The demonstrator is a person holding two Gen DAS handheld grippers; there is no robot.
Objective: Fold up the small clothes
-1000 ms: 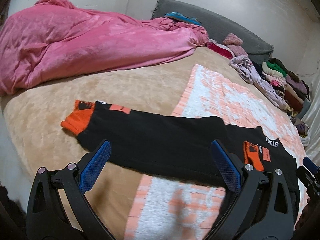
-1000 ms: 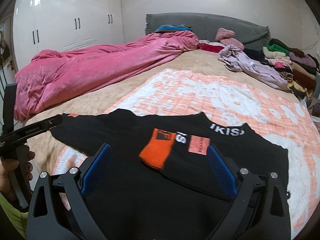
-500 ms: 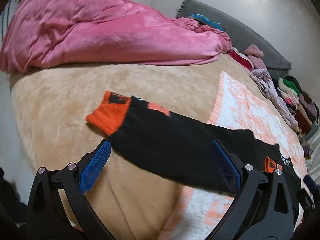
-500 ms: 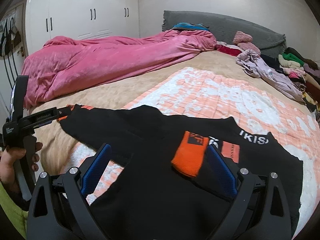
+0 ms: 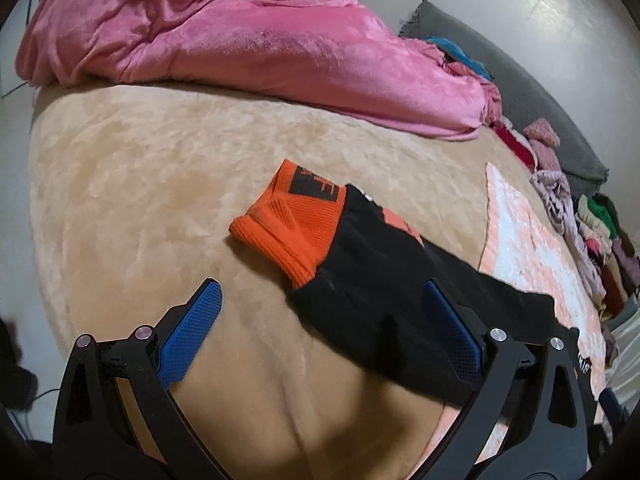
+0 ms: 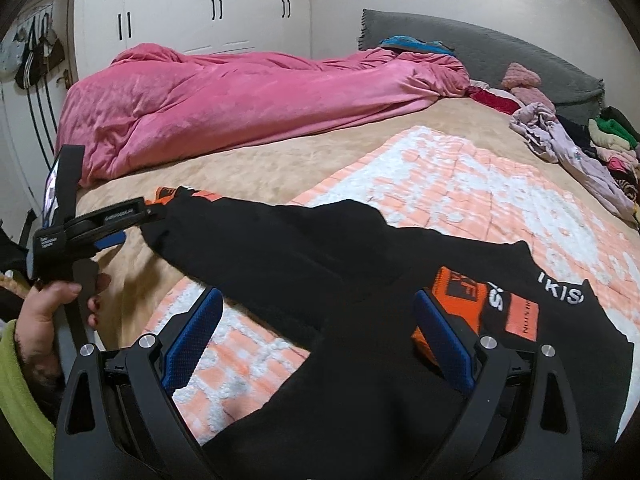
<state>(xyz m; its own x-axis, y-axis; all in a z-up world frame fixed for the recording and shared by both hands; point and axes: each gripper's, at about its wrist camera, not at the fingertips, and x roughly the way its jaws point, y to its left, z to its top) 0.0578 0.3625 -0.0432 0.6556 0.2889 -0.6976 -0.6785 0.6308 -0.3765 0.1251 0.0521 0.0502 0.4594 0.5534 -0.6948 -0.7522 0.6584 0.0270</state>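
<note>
The soft black sweater [image 6: 320,264] with ribbed orange cuffs [image 5: 288,228] lies flat on the fuzzy beige blanket [image 5: 140,184]; the left gripper [image 5: 320,336] and the right gripper [image 6: 316,336] both stand wide open, holding nothing.

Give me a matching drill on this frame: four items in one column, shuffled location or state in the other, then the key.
Items
1. folded sleeve cuff
2. outstretched sleeve cuff
3. pink duvet
4. clothes pile

Places or states
A. bunched along the bed's far side, before the wardrobe
B. heaped at the bed's right edge
C. lying on the black sweater's body
D. flat on the beige blanket, ahead of the open left claw

Pairs: 1-C, 2-D, 3-A, 4-B
</note>
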